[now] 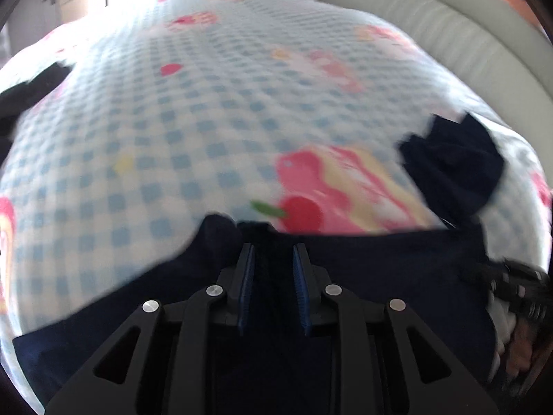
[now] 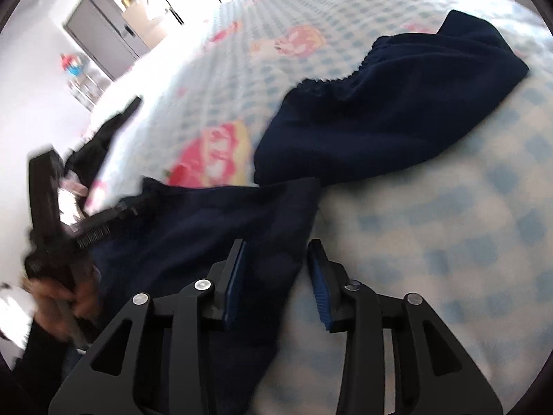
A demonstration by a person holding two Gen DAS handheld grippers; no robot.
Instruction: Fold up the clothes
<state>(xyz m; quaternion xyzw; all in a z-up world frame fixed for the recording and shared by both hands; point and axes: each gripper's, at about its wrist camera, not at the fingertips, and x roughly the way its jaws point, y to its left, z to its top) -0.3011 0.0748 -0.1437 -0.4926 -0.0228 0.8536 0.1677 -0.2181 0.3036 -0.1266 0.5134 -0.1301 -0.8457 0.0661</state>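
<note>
Navy garment lies on the bed, its gathered waistband ahead of the right tool and a flap running back under both tools. Left tool stands narrow with cloth between its pads, grip uncertain; right tool stands wide astride the flap's edge. Judged: take the edge squarely, keep it taut, fold level
</note>
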